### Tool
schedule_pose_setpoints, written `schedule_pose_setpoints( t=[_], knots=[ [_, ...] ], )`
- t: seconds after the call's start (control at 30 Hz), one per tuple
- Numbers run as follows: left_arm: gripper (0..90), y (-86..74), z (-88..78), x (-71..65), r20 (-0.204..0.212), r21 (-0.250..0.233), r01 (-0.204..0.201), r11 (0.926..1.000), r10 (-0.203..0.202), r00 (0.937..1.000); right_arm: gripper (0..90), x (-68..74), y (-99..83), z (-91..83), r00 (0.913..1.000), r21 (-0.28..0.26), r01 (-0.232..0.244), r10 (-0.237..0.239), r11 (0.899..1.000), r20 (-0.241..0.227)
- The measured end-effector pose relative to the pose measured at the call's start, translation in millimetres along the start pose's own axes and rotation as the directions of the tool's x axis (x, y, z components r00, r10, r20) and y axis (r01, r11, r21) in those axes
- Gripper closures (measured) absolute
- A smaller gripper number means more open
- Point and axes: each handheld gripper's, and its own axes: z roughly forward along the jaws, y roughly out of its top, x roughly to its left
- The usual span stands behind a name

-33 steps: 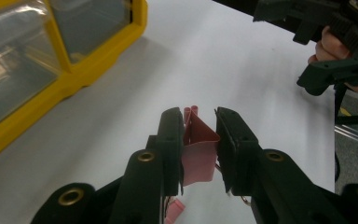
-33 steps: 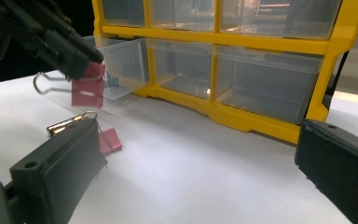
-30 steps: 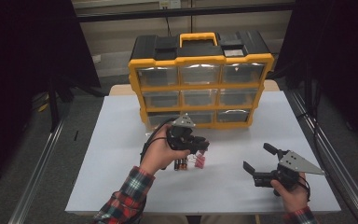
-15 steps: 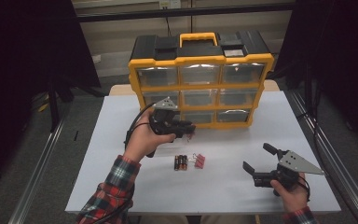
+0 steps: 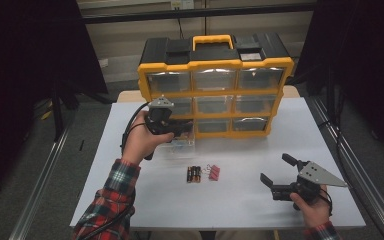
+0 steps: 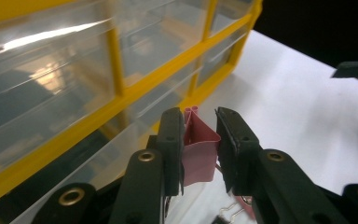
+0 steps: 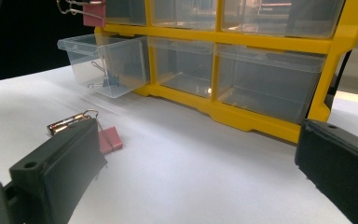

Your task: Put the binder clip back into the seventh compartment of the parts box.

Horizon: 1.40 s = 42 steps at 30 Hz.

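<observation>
Risk item: my left gripper (image 6: 199,140), clenched on a pink binder clip (image 6: 198,149) above the open drawer (image 7: 103,65), may drop it outside if I release early.

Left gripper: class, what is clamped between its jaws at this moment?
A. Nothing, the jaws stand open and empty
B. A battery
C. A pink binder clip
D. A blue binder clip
C. In the left gripper view, the left gripper has its two black jaws pressed on either side of a pink binder clip, held above the open clear drawer of the yellow organiser.
</observation>
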Motion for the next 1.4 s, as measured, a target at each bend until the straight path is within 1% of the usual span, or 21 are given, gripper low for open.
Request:
schedule_pose_setpoints(
  t=[0.1, 0.13, 0.17, 0.2, 0.23, 0.33, 0.37, 0.53, 0.57, 0.7, 0.73, 0.77, 0.9, 0.93, 1.0, 1.03, 1.13, 1.27, 1.3, 1.37, 1.4],
  knots=[
    [71.8, -3.4, 0.0, 5.7, -0.011, 0.0, 0.01, 0.9999, -0.01, 0.9999, 0.0, 0.1, 0.0, 0.3, 1.0, 0.0, 0.001, -0.001, 1.0, -0.002],
    [71.7, -4.7, 0.6, 7.6, -0.017, -0.006, 0.008, 1.0, -0.008, 0.9998, 0.0, 0.1, 0.0, 0.1, 1.0, 0.0, 0.002, -0.002, 1.0, -0.002],
    [71.7, -5.4, -0.1, 8.9, -0.03, 0.001, 0.013, 0.9999, -0.013, 0.9995, 0.0, 0.1, 0.0, 0.0, 1.0, 0.0, 0.0, 0.0, 1.0, -0.001],
    [71.7, -6.5, 0.2, 10.3, -0.031, -0.002, 0.018, 0.9998, -0.018, 0.9993, 0.0, 0.0, -0.1, 0.0, 1.0, 0.0, -0.001, 0.001, 1.0, 0.0],
    [71.7, -7.3, -0.1, 12.0, -0.039, 0.001, 0.013, 0.9999, -0.013, 0.9992, 0.0, -0.1, -0.1, 0.1, 1.0, 0.0, 0.0, 0.0, 1.0, 0.0],
    [71.6, -10.3, 1.0, 15.3, -0.043, -0.006, 0.028, 0.9996, -0.028, 0.9987, 0.0, 0.4, -0.2, 0.6, 1.0, -0.001, 0.0, 0.0, 1.0, -0.003],
    [71.6, -11.0, 1.2, 16.2, -0.041, 0.003, 0.03, 0.9995, -0.03, 0.9987, 0.0, 0.5, -0.2, 0.7, 1.0, 0.0, -0.001, 0.001, 1.0, -0.003],
    [71.3, -14.8, 4.8, 19.8, -0.065, 0.002, 0.027, 0.9996, -0.026, 0.9976, 0.0, 0.5, -0.2, 0.5, 1.0, 0.0, 0.0, 0.0, 1.0, -0.003],
    [71.3, -15.6, 6.1, 20.5, -0.058, 0.005, 0.028, 0.9996, -0.028, 0.9979, 0.0, 0.5, -0.3, 0.5, 1.0, 0.0, -0.001, 0.001, 1.0, -0.003],
    [70.7, -17.9, 11.1, 19.9, -0.067, 0.016, 0.026, 0.9995, -0.025, 0.9974, 0.0, 0.4, -0.2, 0.4, 1.0, 0.0, 0.0, 0.0, 1.0, -0.003],
    [69.6, -18.4, 12.2, 19.7, -0.068, 0.016, 0.023, 0.9996, -0.022, 0.9975, 0.0, 0.3, -0.3, 0.5, 1.0, 0.0, 0.0, 0.0, 1.0, -0.003],
    [66.5, -19.2, 13.6, 19.2, -0.058, 0.007, 0.036, 0.9993, -0.035, 0.9977, 0.0, 0.3, -0.4, 0.5, 1.0, 0.001, 0.0, 0.0, 1.0, -0.004],
    [59.9, -18.7, 13.1, 17.1, -0.063, 0.01, 0.03, 0.9995, -0.029, 0.9976, 0.0, 0.4, -0.3, 0.3, 1.0, 0.001, 0.002, -0.002, 1.0, -0.005],
    [58.7, -18.8, 13.3, 15.5, -0.055, 0.004, 0.04, 0.9992, -0.039, 0.9977, 0.0, 0.4, -0.3, 0.3, 1.0, 0.0, 0.001, -0.001, 1.0, -0.005],
    [55.1, -18.5, 12.0, 12.6, -0.051, 0.015, 0.022, 0.9997, -0.021, 0.9985, 0.0, 0.3, -0.3, 0.3, 1.0, 0.001, 0.001, -0.001, 1.0, -0.005],
    [52.3, -18.9, 12.1, 10.9, -0.043, 0.006, 0.026, 0.9997, -0.025, 0.9988, 0.0, 0.3, -0.3, 0.3, 1.0, 0.001, 0.002, -0.002, 1.0, -0.005],
    [46.8, -19.6, 11.1, 5.7, -0.02, 0.005, 0.031, 0.9995, -0.031, 0.9993, 0.0, 0.4, -0.2, 0.2, 1.0, 0.001, 0.001, -0.001, 1.0, -0.004],
    [39.6, -21.1, 12.0, -2.8, 0.006, 0.002, 0.016, 0.9999, -0.016, 0.9999, 0.0, 0.5, -0.2, 0.1, 1.0, -0.001, 0.003, -0.003, 1.0, -0.003],
    [37.7, -21.1, 11.6, -4.5, 0.005, 0.01, 0.007, 0.9999, -0.007, 1.0, 0.0, 0.5, -0.2, 0.1, 1.0, 0.0, 0.002, -0.002, 1.0, -0.003],
    [34.7, -21.5, 11.7, -8.0, 0.016, 0.008, -0.005, 1.0, 0.005, 0.9999, 0.0, 0.5, -0.1, 0.1, 1.0, -0.001, 0.005, -0.005, 1.0, -0.003],
    [32.9, -21.6, 11.8, -9.8, 0.019, 0.006, -0.005, 1.0, 0.005, 0.9998, 0.0, 0.5, -0.1, 0.0, 1.0, -0.002, 0.004, -0.004, 1.0, -0.004]
  ],
)
